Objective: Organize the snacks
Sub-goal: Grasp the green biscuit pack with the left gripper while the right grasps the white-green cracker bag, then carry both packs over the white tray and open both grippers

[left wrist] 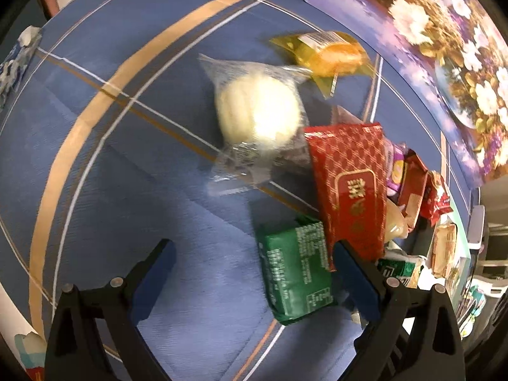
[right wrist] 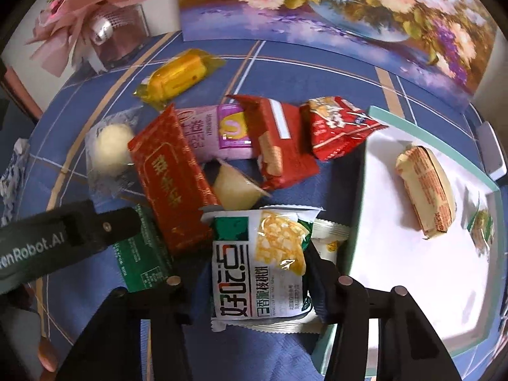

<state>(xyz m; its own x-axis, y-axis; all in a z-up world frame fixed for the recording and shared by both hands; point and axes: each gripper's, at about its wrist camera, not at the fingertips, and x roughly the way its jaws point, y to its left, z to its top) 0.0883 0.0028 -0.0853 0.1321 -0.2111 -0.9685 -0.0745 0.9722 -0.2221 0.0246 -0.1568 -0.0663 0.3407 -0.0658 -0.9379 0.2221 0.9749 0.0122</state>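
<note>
Blue checked cloth (right wrist: 285,60) covers the bench, and a pile of snacks lies on it beside a white tray (right wrist: 412,254) with a teal rim. One tan wrapped cake (right wrist: 425,187) lies inside the tray.

The right gripper (right wrist: 254,273) has its jaws closed on one white packet (right wrist: 260,263) printed with green and yellow, held at the tray's left edge. The left gripper (left wrist: 254,254) hangs open over the cloth, its right finger (left wrist: 352,273) just beside one green packet (left wrist: 295,273) and under the end of a long red packet (left wrist: 349,187).

On the cloth I count three red packets: the long one, a red biscuit packet (right wrist: 279,143) and a red crinkled bag (right wrist: 339,127). One pink packet (right wrist: 219,130) lies under them. One white bun (left wrist: 257,114) in clear wrap and one yellow wrapped cake (left wrist: 333,54) lie apart, further back.
</note>
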